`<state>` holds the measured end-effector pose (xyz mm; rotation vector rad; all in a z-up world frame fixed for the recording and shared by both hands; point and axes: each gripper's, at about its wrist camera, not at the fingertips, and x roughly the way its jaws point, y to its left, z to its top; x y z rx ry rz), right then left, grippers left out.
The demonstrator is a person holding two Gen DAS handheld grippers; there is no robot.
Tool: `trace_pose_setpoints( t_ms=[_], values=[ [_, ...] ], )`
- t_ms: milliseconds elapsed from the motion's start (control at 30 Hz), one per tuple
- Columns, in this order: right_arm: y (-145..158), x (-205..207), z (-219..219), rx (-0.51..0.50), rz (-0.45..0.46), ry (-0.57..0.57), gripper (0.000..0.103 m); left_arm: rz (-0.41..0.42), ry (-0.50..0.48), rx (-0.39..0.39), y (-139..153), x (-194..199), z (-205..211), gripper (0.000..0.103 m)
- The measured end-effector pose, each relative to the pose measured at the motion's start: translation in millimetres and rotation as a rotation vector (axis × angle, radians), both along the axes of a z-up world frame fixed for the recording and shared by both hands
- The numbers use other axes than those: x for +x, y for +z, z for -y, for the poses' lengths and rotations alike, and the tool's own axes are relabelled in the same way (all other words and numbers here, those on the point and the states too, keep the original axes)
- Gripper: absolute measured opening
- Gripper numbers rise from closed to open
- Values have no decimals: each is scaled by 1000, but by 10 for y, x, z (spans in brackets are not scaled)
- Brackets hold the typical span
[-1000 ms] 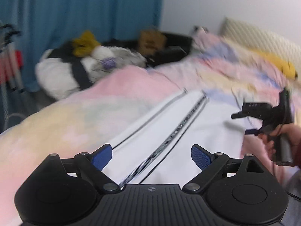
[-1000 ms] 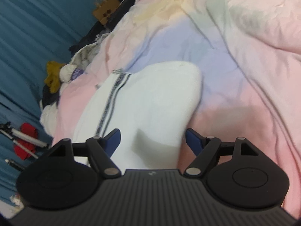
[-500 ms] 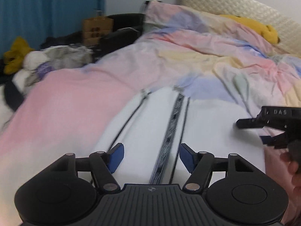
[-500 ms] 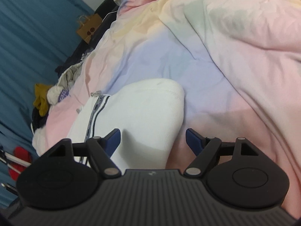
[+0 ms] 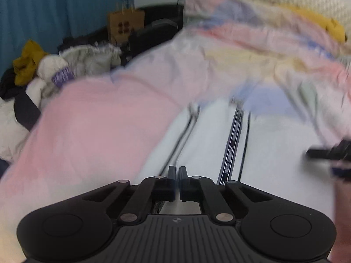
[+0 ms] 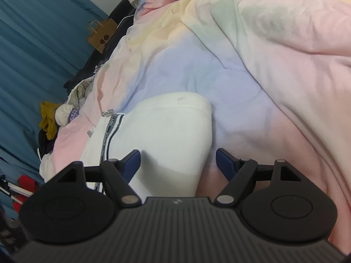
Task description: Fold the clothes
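White garment (image 5: 274, 153) spread on the pastel duvet (image 5: 98, 127), left gripper (image 5: 177, 171) pinched on its near edge, right gripper (image 6: 177, 160) open over its right side.

In the left wrist view the blue-padded fingers are drawn almost together with white cloth between them, just left of the garment's dark printed stripe (image 5: 232, 144); the frame is blurred, so the exact hold is hard to read. In the right wrist view the fingers stand wide apart and grip nothing: the left fingertip (image 6: 131, 161) lies over the garment, the right one over the duvet, and the garment's rounded right edge runs between them. Far left, a heap of clothes (image 5: 54, 72) and a paper bag (image 5: 125, 25) sit before a blue curtain (image 5: 54, 6).
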<state>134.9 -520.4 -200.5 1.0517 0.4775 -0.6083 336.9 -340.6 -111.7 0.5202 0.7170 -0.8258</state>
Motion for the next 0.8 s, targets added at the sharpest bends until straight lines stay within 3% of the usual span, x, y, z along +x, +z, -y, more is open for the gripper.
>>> trace_pose_setpoints(
  t_ms=[200, 267, 400, 467, 533, 633, 733, 800],
  values=[
    [44, -23, -5, -5, 15, -1, 79, 62, 0, -51, 473, 61, -28, 3],
    [52, -20, -5, -6, 21, 4, 79, 91, 54, -33, 407, 120, -32, 3],
    [48, 14, -17, -2, 39, 37, 79, 53, 143, 31, -155, 231, -57, 4],
    [21, 36, -18, 9, 43, 55, 79, 51, 156, 16, -337, 238, -75, 6],
    [-17, 57, 14, 42, 71, 79, 79, 53, 172, -19, -339, 199, -161, 12],
    [-87, 138, 60, 106, 112, 151, 79, 24, 193, -76, -182, 82, -462, 32],
    [-161, 268, 104, 184, 149, 258, 79, 2, 225, -130, 38, -127, -890, 38],
    [-219, 360, 132, 247, 173, 332, 79, -16, 298, -173, 155, -354, -1324, 44]
  ],
)
